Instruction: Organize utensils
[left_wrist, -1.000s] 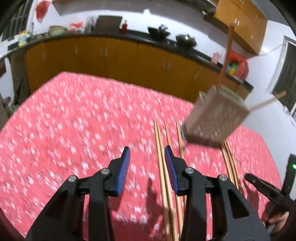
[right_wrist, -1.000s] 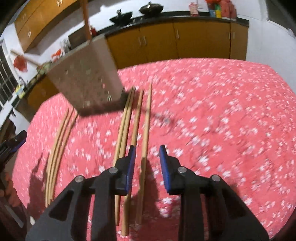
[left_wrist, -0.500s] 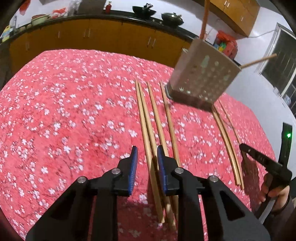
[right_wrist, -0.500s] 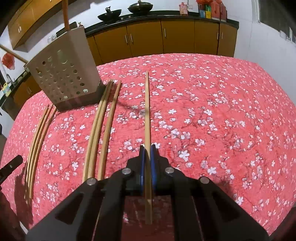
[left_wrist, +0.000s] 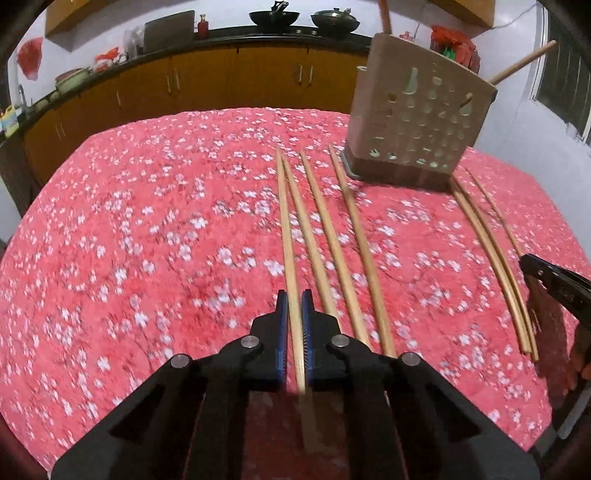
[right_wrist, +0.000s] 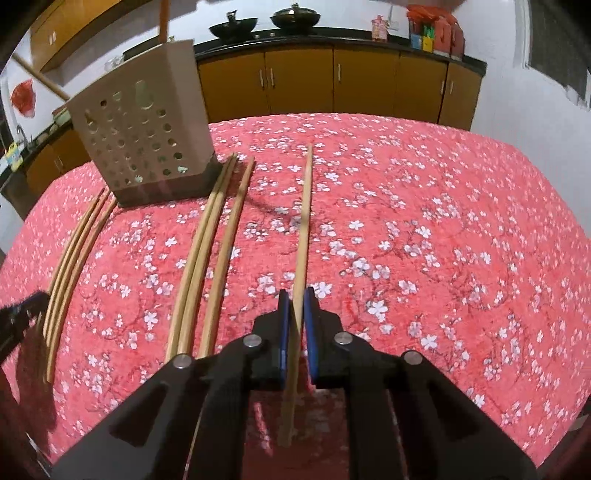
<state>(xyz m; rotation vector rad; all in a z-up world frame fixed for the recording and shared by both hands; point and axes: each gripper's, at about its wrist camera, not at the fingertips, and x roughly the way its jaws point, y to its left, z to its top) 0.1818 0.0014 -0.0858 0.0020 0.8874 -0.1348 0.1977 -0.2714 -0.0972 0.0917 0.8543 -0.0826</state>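
This is a home kitchen. A long run of orange-brown wooden base cabinets (right_wrist: 332, 85) with slim metal handles lines the wall, topped by a dark stone counter (left_wrist: 221, 38). On that counter sit two black woks (right_wrist: 258, 22), side by side. Further along it to the left stand a small red bottle (left_wrist: 201, 27) and a pale lidded pot (left_wrist: 70, 79). Matching wall cabinets (right_wrist: 48, 40) hang above the counter. In front of the cabinets stands a table under a red cloth printed with white blossoms (left_wrist: 147, 240), and on it a beige perforated utensil holder (left_wrist: 417, 122) and loose wooden chopsticks (left_wrist: 332, 240).
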